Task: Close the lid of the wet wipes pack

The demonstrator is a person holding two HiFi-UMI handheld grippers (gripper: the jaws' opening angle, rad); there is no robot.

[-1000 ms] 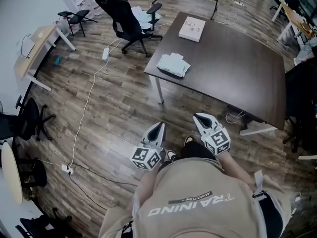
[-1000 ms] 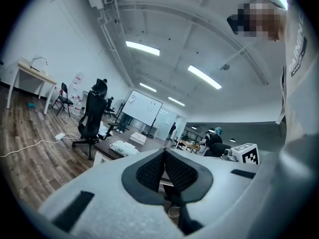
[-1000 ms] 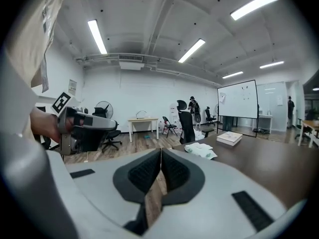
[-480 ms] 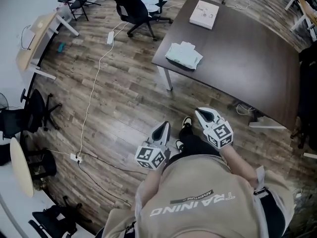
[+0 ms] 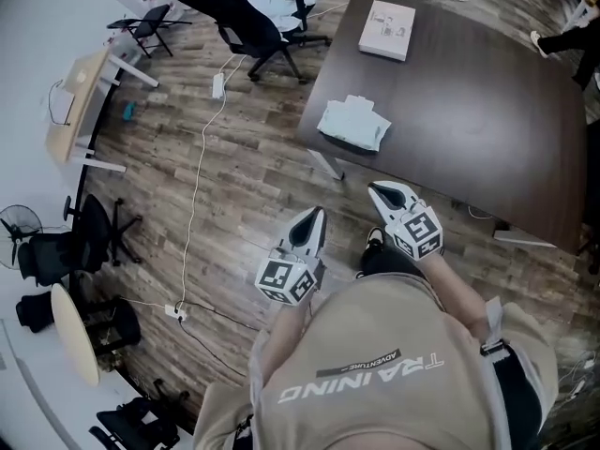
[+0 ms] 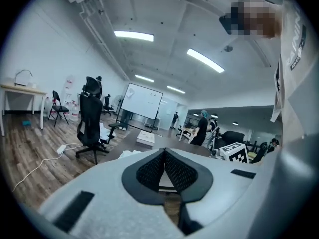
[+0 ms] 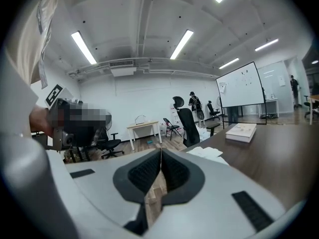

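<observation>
Wet wipes pack (image 5: pixel 353 124) lies on the dark table (image 5: pixel 469 129), close to the table's near-left corner, far ahead of both grippers and well apart from them. Pack looks pale and rumpled; lid state too small to tell.

Left gripper (image 5: pixel 315 216) is held over the wood floor (image 5: pixel 216 186), near the person's body, pointing toward the table corner. Jaws together at the tips, nothing between them. Right gripper (image 5: pixel 380 191) is just right of it, a bit farther forward, close to the table's near edge. Jaws also pressed together, nothing held. The marker cubes on both face up at the head camera.

A white box (image 5: pixel 387 30) sits on the far part of the table, beyond the pack. Nothing lies between the grippers and the pack except bare floor and the table edge with its white leg (image 5: pixel 323 162).

To the left: a black office chair (image 5: pixel 253 26) beside the table's far-left side, a folding chair (image 5: pixel 141 26), a light wood desk (image 5: pixel 80 101), and a power strip (image 5: pixel 217 85) with a white cable (image 5: pixel 192 223) trailing across the floor toward the near left. A whiteboard (image 6: pixel 143 101) stands far back.

Both grippers are held low in front of the torso in a beige shirt (image 5: pixel 375 364); the right forearm (image 5: pixel 459 309) angles in from the right.
</observation>
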